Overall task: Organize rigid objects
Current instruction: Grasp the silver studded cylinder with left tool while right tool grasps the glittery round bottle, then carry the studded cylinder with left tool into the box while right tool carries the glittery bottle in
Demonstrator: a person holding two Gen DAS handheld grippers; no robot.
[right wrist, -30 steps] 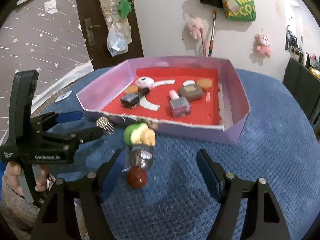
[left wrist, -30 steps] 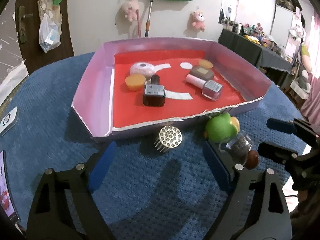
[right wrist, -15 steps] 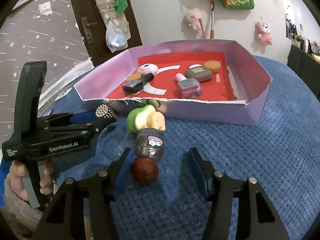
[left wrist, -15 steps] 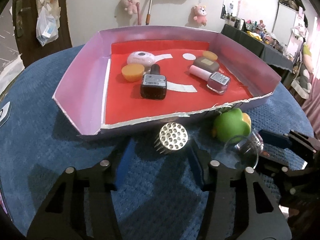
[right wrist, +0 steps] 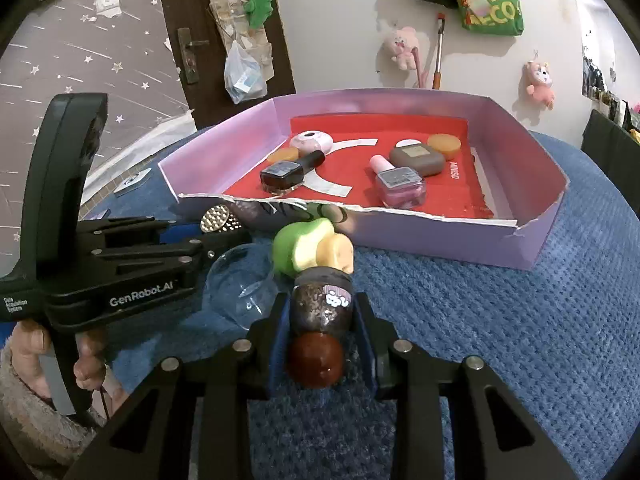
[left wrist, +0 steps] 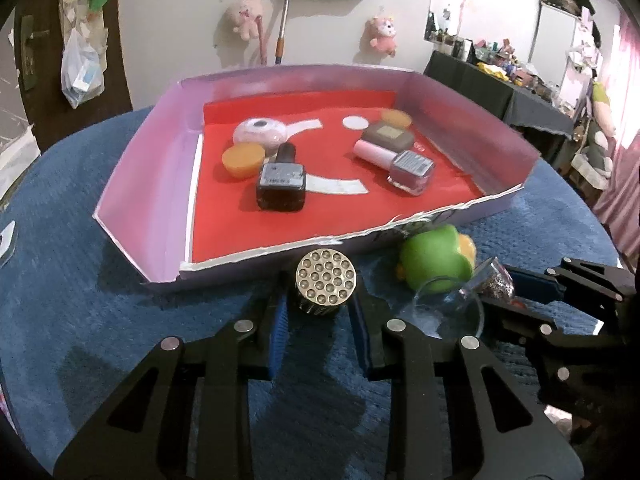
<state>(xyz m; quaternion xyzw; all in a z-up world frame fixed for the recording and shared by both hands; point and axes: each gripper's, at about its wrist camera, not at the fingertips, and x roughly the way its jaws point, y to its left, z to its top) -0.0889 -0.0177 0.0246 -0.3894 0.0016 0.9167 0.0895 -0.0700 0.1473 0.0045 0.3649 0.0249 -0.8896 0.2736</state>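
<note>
**Both tongs closed on objects before the tray**

A small black flashlight with a many-LED face is gripped by the left tongs, jaws fully closed on it, just outside the torn front wall of the lilac cardboard tray with red floor. A glitter-filled bottle with a round red cap is pinched by the right tongs, jaws just drawn in. Both lie on the blue textured surface, beside a green toy.

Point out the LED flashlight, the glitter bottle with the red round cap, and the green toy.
LED flashlight (left wrist: 326, 282): left wrist view, on its LED face.
Glitter bottle (right wrist: 322, 306): right wrist view, on its glittery body.
Green toy (left wrist: 434, 258): left wrist view, on its green back.
</note>
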